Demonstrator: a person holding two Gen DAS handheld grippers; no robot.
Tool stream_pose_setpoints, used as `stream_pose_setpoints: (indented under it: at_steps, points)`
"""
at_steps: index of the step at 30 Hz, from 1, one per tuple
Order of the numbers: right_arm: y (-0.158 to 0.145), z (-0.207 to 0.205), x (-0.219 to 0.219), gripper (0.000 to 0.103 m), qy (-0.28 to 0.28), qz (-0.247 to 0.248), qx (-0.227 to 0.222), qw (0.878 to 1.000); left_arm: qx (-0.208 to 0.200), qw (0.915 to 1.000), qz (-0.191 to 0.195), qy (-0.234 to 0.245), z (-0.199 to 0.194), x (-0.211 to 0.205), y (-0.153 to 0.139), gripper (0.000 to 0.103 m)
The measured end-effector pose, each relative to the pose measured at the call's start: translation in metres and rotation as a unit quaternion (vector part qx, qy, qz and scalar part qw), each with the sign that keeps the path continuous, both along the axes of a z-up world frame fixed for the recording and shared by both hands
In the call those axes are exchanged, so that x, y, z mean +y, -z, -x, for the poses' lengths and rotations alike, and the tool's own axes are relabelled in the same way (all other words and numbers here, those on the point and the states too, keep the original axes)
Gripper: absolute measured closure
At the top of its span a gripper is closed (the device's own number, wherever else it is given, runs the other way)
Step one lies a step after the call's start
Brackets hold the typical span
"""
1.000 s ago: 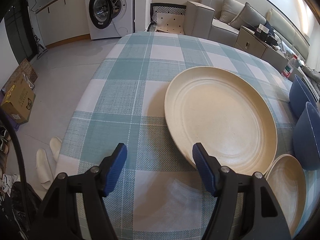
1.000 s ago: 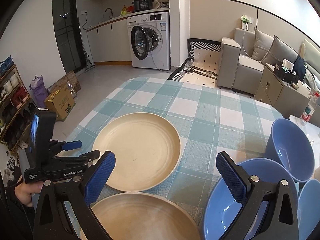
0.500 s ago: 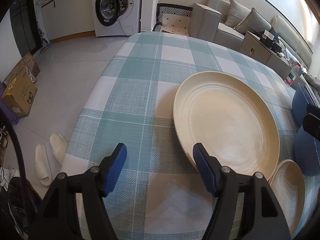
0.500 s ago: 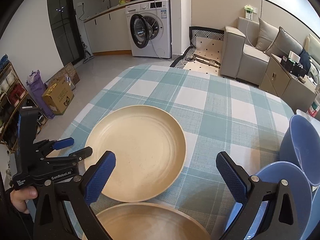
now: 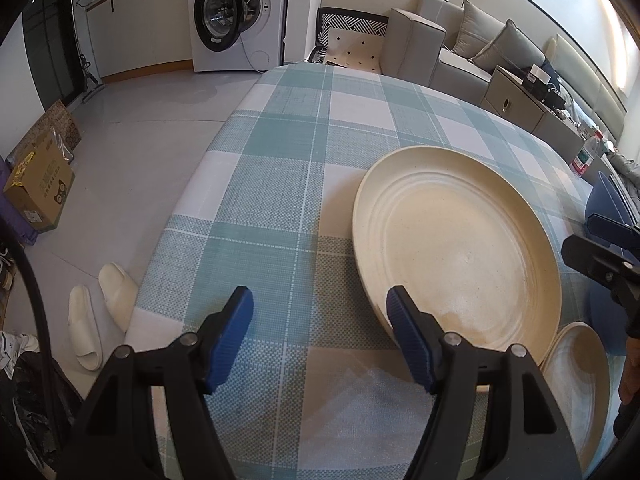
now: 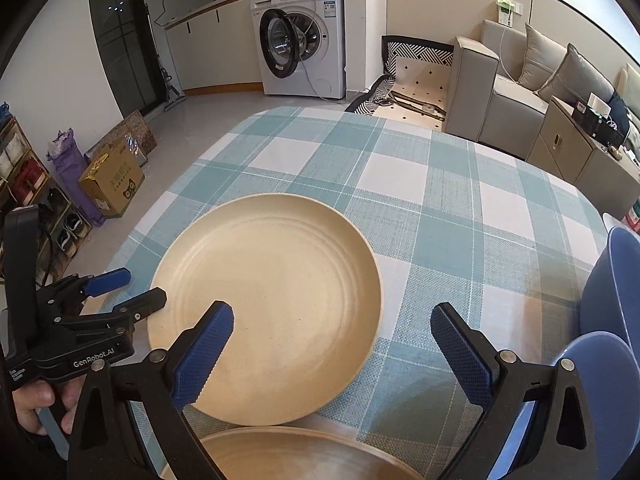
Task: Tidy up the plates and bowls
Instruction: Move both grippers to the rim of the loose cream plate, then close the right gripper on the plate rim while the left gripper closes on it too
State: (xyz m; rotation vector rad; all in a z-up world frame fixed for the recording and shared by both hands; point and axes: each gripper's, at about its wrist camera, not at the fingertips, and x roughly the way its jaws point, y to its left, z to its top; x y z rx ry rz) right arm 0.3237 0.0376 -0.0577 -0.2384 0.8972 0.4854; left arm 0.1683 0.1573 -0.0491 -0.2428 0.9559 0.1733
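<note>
Right now the right gripper (image 6: 332, 344) hangs over the near part of the large cream plate (image 6: 272, 304), its jaws wide but closing, with only the plate's surface and the checked tablecloth (image 6: 420, 200) below them and nothing pressed by the pads. The left gripper (image 5: 320, 332) stands partly spread and empty over bare cloth, its right finger just at that plate's near left rim. A second cream plate (image 6: 296, 456) lies nearer the person, its rim just beside or under the first; which cannot be told. Two blue bowls (image 6: 616, 288) sit at the right, close together. The plates look stiff, light and smooth, probably a moulded composite, so they should slide easily on the cloth and could slip in a shallow pinch; the raised rim is the sensible hold, one finger under the lip and one inside. The bowls offer a thin upright wall to clamp. Most of the table beyond the large plate is free cloth, while its left edge lies near the left gripper, with slippers (image 5: 104, 312) on the floor below.
</note>
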Motion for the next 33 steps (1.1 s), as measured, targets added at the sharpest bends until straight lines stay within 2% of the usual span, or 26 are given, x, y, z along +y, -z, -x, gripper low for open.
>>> stream_pose_setpoints:
  at_steps: [6,14,23,25,28,33]
  points:
    - [0.01,-0.008,0.004,0.017,0.001,0.013,0.014,1.0,0.0,1.0,0.004,0.0,0.0,0.001,0.0,0.031]
    - [0.025,-0.02,0.007,0.023,0.011,0.033,0.028,0.999,0.006,1.0,0.003,-0.004,-0.002,0.005,0.006,0.031]
    - [0.03,-0.024,0.003,0.041,0.016,0.028,0.034,0.999,0.009,0.9999,0.004,-0.003,-0.003,0.005,0.009,0.031]
    - [0.029,-0.023,0.003,0.05,0.014,0.03,0.031,0.999,0.009,0.9999,0.004,-0.003,-0.003,0.005,0.009,0.031]
    - [0.028,-0.022,0.005,0.058,0.011,0.032,0.028,0.999,0.008,1.0,0.003,-0.002,-0.003,0.005,0.009,0.031]
    - [0.028,-0.02,0.006,0.066,0.006,0.037,0.028,0.999,0.006,1.0,0.0,0.001,-0.003,0.003,0.01,0.032]
